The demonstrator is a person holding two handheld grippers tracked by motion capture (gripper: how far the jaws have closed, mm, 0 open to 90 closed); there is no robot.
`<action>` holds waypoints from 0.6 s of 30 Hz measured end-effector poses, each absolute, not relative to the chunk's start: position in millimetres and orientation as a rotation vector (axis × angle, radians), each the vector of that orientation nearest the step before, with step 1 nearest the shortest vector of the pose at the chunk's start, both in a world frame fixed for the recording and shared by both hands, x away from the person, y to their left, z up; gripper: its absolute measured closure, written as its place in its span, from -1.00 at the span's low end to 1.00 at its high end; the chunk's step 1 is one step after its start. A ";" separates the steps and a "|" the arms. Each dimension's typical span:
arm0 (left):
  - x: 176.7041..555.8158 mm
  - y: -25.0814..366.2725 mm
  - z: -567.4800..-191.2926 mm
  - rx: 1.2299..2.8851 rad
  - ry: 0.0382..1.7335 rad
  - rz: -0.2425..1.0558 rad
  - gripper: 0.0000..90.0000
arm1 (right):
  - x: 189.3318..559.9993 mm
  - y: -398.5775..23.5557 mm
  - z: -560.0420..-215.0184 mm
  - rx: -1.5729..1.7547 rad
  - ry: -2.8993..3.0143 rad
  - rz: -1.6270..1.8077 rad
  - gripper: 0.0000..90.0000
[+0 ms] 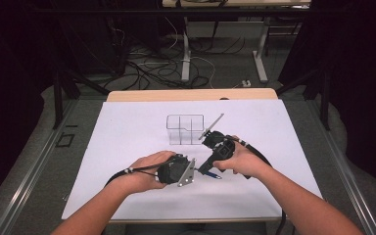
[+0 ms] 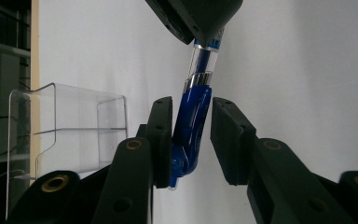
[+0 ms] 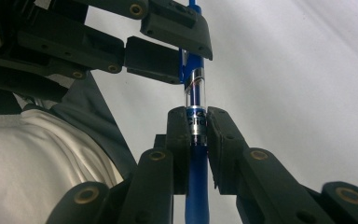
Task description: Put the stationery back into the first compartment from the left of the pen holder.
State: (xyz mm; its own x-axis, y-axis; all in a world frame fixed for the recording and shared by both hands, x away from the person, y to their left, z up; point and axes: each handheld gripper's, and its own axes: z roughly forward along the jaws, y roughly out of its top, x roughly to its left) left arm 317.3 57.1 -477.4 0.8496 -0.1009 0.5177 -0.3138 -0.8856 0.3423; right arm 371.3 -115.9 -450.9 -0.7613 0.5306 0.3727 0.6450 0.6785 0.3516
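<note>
Right gripper view showed the blue pen (image 3: pixel 196 135) upright in the middle of the frame, clamped at its printed band between the two jaws of the right hand-held gripper (image 3: pixel 197 128). Above it, near the top centre, the left hand-held gripper (image 3: pixel 168 44) reached in around the pen's upper end.

Left gripper view placed the pen's blue cap end (image 2: pixel 192 126) between that gripper's own jaws (image 2: pixel 192 135); one jaw lay against the pen while the other stood apart, so the jaws were open. A clear plastic organizer (image 2: pixel 70 130) stood at the left of that frame.

High view put both hand-held grippers close together at lower centre, above the white counter (image 1: pixel 127 127), with the organizer (image 1: pixel 185 129) just behind them.
</note>
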 end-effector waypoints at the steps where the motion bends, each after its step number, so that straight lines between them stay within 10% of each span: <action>1: 317.2 57.3 -477.4 2.606 -0.309 0.693 0.63 | 371.3 -115.7 -450.7 -0.941 -2.653 -0.684 0.77; 18: 313.4 58.4 -476.2 2.650 -0.426 0.739 0.72 | 371.0 -113.4 -450.5 -0.924 -2.647 -0.682 0.77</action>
State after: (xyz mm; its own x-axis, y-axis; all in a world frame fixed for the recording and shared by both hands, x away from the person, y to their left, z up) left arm 313.4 58.4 -476.2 0.8184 -0.1889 0.5427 -0.3749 -0.8913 0.2551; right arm 371.0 -113.4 -450.5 -0.7656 0.5183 0.3810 0.6379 0.6884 0.3452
